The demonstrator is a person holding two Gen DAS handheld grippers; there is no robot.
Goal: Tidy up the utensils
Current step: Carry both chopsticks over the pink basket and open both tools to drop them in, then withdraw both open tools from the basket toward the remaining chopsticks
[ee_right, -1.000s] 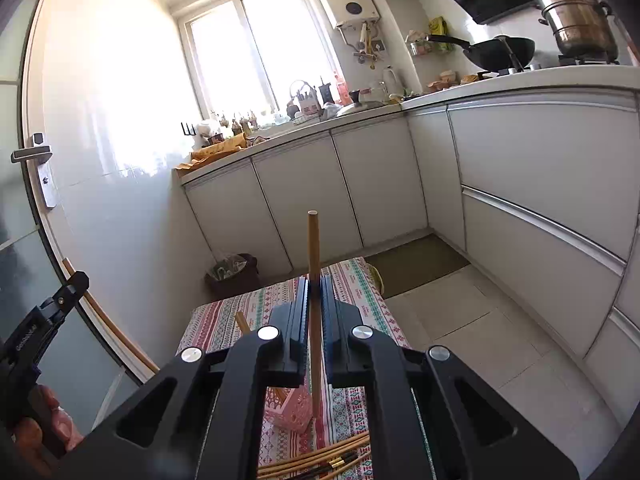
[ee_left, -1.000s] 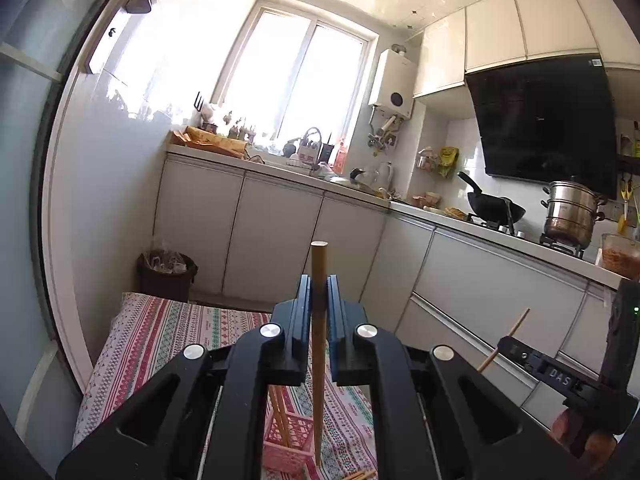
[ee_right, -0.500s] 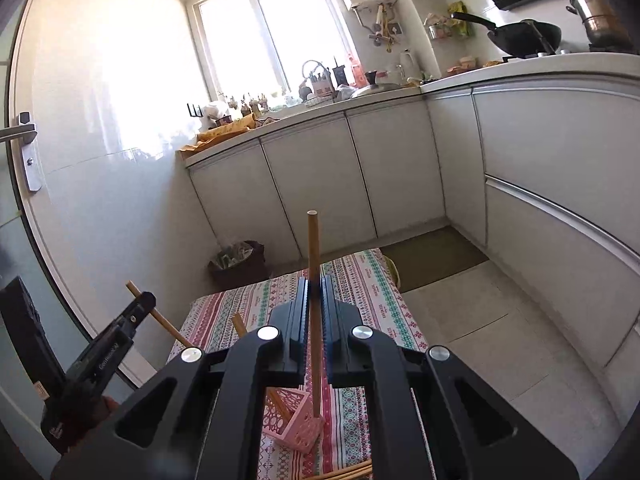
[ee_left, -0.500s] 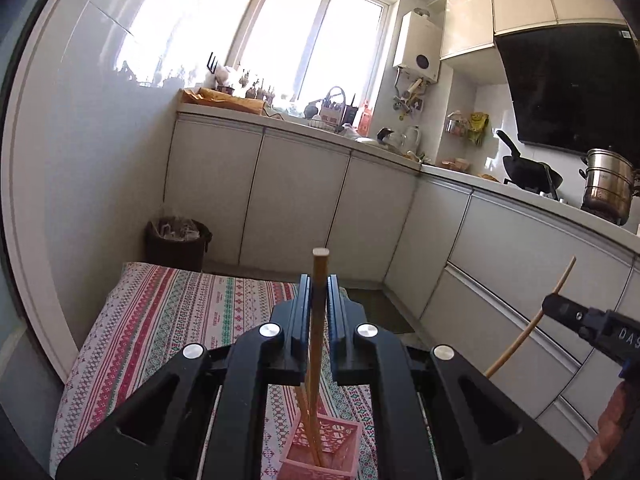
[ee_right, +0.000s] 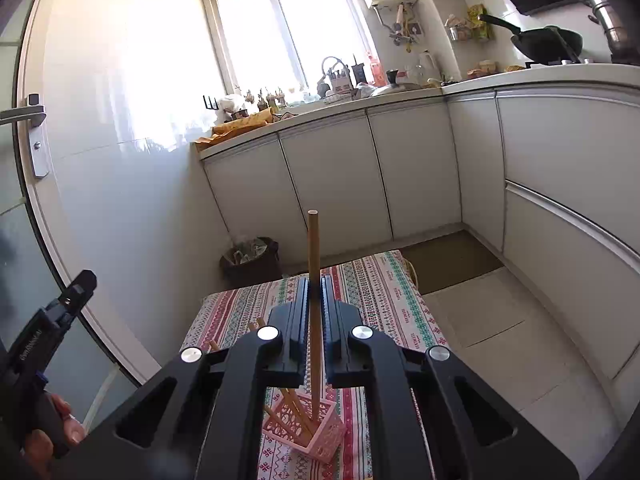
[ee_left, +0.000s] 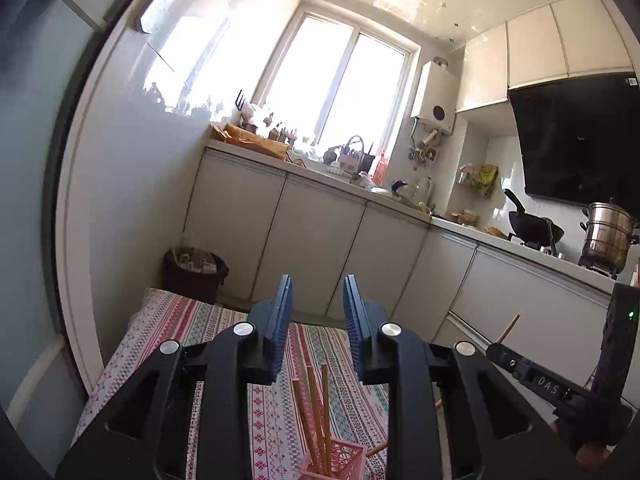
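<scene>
A pink lattice holder stands on the striped tablecloth and holds several wooden chopsticks. It also shows at the bottom of the left wrist view. My left gripper is open and empty above the holder. My right gripper is shut on one wooden chopstick, held upright with its lower end just above or inside the holder. The right gripper also shows in the left wrist view, and the left gripper at the left of the right wrist view.
White cabinets line the back and right walls. A dark bin stands in the corner behind the table. A wok and a steel pot sit on the stove. A glass door with a handle is at the left.
My left gripper has opened and let go of its chopstick, which now stands in the pink holder. My right gripper has moved over the holder with its chopstick still upright.
</scene>
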